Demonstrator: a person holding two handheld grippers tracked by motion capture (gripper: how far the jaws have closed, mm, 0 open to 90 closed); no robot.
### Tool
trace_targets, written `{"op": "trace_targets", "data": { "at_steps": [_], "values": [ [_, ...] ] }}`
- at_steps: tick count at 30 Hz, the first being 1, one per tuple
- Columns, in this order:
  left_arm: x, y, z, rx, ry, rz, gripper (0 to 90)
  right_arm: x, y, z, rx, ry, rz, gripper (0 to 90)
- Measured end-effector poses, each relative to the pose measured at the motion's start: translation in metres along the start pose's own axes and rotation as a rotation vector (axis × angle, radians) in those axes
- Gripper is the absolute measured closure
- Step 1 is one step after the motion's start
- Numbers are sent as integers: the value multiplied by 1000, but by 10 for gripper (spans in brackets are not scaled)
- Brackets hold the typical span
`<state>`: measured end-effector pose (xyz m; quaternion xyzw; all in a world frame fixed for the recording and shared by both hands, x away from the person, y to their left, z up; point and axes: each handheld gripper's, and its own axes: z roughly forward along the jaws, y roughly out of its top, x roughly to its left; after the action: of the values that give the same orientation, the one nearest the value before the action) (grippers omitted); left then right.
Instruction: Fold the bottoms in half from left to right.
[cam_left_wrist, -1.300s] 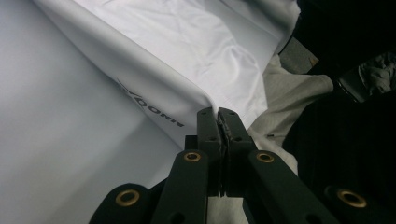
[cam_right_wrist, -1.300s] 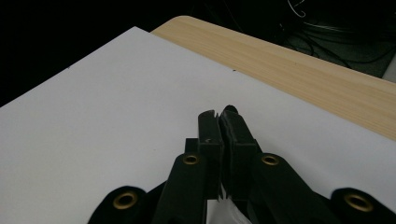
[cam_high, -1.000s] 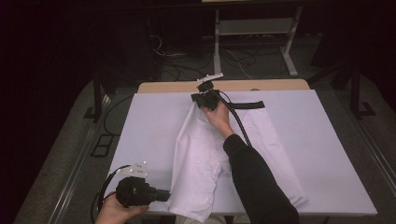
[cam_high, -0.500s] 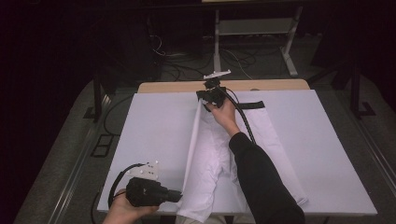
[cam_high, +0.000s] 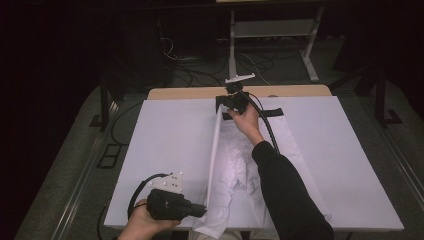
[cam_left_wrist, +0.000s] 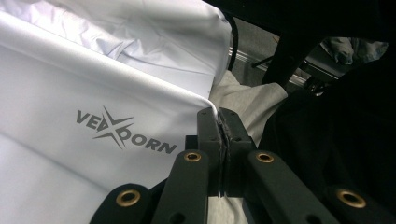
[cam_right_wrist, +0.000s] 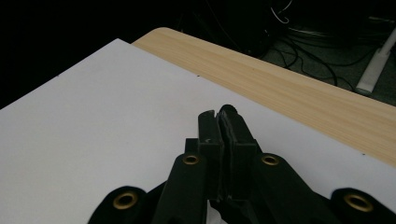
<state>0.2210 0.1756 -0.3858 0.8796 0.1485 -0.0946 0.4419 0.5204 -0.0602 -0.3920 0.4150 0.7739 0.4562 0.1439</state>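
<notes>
High view: garment (cam_high: 235, 175), white. L gripper (cam_high: 202, 210) pinches near hem, R gripper (cam_high: 223, 106) far end. Advice: keep edge taut, lift both evenly, fold across.

print on the white garment (cam_left_wrist: 70, 154): "VEXDORN", grey letters, with a star-like cross for the X
anything else readable: nope

garment (cam_high: 235, 170): white cloth, smooth and faintly sheeny, creased; matt grey print left of the left gripper's jaws
left gripper (cam_left_wrist: 218, 122): matt black plastic, brass-coloured rivets below its jaws
right gripper (cam_right_wrist: 218, 116): same matt black plastic
desk (cam_right_wrist: 299, 88): pale smooth wood grain beyond the jaws
sheet (cam_right_wrist: 102, 121): matt white covering
</notes>
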Motion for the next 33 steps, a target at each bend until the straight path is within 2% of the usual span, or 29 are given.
{"op": "trace_targets", "data": {
  "at_steps": [15,22,33],
  "values": [
    [-1,23,22,16,-45,58,871,-13,-5,-11,-9,-3,17,857],
    [-3,34,35,28,-64,99,872,-19,-8,-18,-12,-4,22,857],
    [-2,45,53,36,-95,125,872,-32,-17,-28,-12,-9,31,857]
  ]
}}
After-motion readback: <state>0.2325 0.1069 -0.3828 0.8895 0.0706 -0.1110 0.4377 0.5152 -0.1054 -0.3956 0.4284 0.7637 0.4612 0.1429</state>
